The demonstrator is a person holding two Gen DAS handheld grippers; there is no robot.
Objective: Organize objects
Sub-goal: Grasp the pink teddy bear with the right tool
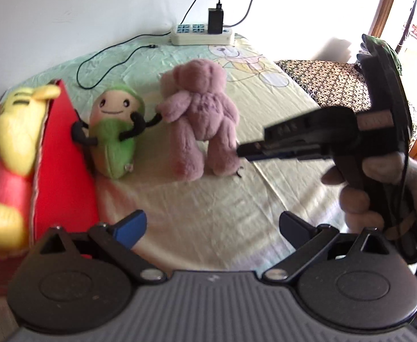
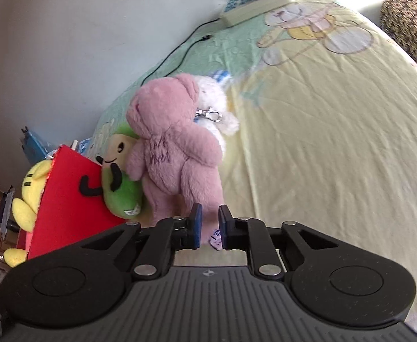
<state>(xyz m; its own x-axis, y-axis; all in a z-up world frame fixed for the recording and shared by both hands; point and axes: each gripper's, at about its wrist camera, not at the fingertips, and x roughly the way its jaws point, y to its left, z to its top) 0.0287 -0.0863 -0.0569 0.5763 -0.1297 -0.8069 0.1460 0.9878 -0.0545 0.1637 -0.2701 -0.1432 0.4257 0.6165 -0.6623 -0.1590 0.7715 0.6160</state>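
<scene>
While pinched, pink bear [image 2: 177,154] inside right gripper [image 2: 208,222]

On the bed [image 1: 208,213], bear [image 1: 202,114] right of pea-pod doll [image 1: 114,134] — box [image 1: 63,171] at far left, power strip [image 1: 202,32] behind.

A home bedroom is shown: a bed [image 2: 336,142] is covered with a cartoon-bear sheet [image 2: 308,25], soft toys [image 1: 200,119] are scattered on it, and a power strip [image 1: 202,32] is laid against the plain wall.

Pink bear [image 2: 177,154]: fluffy plush. Sheet [image 2: 322,142]: creased matt cloth. Red box [image 2: 68,208]: matt card. Clip [image 2: 210,114]: shiny metal.
</scene>
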